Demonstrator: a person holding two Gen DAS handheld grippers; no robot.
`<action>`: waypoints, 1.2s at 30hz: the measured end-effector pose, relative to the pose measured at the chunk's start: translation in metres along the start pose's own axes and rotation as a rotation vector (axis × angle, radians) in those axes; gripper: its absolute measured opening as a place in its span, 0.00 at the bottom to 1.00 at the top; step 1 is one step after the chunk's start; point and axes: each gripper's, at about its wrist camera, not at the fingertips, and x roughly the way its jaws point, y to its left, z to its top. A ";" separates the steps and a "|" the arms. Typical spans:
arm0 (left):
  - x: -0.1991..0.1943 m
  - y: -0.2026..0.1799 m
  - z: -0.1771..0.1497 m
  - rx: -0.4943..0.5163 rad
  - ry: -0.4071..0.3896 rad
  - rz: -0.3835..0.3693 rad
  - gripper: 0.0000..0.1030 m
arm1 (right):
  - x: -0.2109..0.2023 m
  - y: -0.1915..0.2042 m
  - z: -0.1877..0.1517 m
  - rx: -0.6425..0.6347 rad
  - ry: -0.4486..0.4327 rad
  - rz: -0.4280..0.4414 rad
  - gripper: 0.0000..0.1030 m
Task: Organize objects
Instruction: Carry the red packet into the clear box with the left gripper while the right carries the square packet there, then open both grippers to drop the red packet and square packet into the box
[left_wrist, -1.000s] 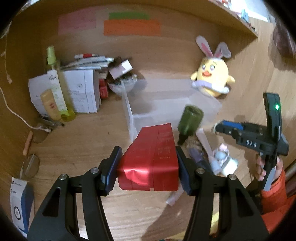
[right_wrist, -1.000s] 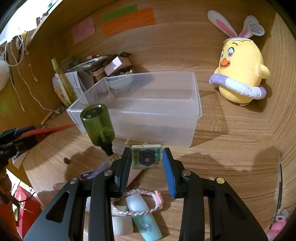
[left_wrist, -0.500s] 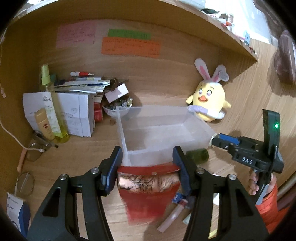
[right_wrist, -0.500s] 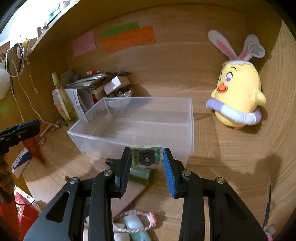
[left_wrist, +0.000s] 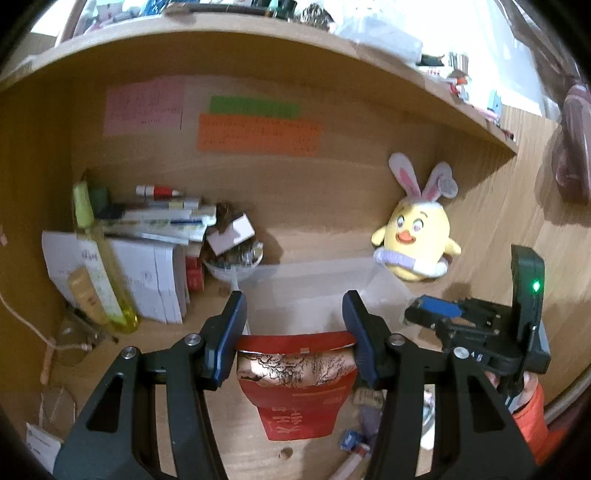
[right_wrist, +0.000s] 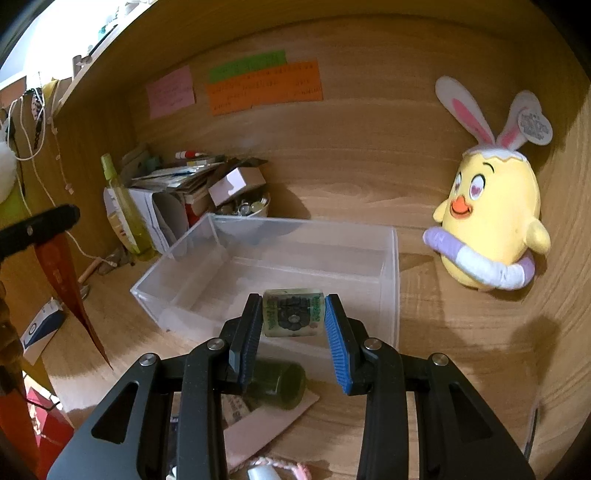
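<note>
— What has the left gripper (left_wrist: 293, 332) got?

— A red packet (left_wrist: 301, 398). Both pads are pressed on its top edge and the rest hangs down below the fingers, clear of the desk (left_wrist: 147, 354). There is a shiny copper band with a dark branch pattern just under the grip.

— And the right gripper (right_wrist: 293, 325)?

— It is closed on a small pale block (right_wrist: 293, 317) with a green and black print on its face. The jaws stand fairly narrow, one pad on each side of it.

— Where is the box they go in?

— The clear plastic box (right_wrist: 391, 280) sits on the desk right in front of both grippers. From the right wrist camera the block is held at the box's near wall, over the rim as far as I can tell. From the left one the packet hangs on the near side of the box.

— Anything around it?

— A dark green bottle (right_wrist: 277, 384) lies on its side on a piece of cardboard (right_wrist: 266, 424), just in front of the box. A yellow plush chick (right_wrist: 491, 221) with rabbit ears stands to the right against the back wall. To the left there is a heap of papers and boxes (right_wrist: 173, 184) and a tall yellow-green bottle (right_wrist: 123, 206).

— Can you see the person?

— Only an orange sleeve (left_wrist: 532, 417) behind the right gripper, in the left camera.
</note>
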 end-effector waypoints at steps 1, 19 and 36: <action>0.002 -0.001 0.005 0.004 -0.007 0.004 0.52 | 0.001 0.000 0.002 -0.003 -0.001 -0.003 0.30; 0.069 0.004 0.056 -0.045 -0.025 0.058 0.52 | 0.029 -0.013 0.039 -0.030 0.010 -0.031 0.30; 0.163 0.012 0.022 -0.060 0.194 0.077 0.52 | 0.084 -0.016 0.024 -0.075 0.152 -0.080 0.30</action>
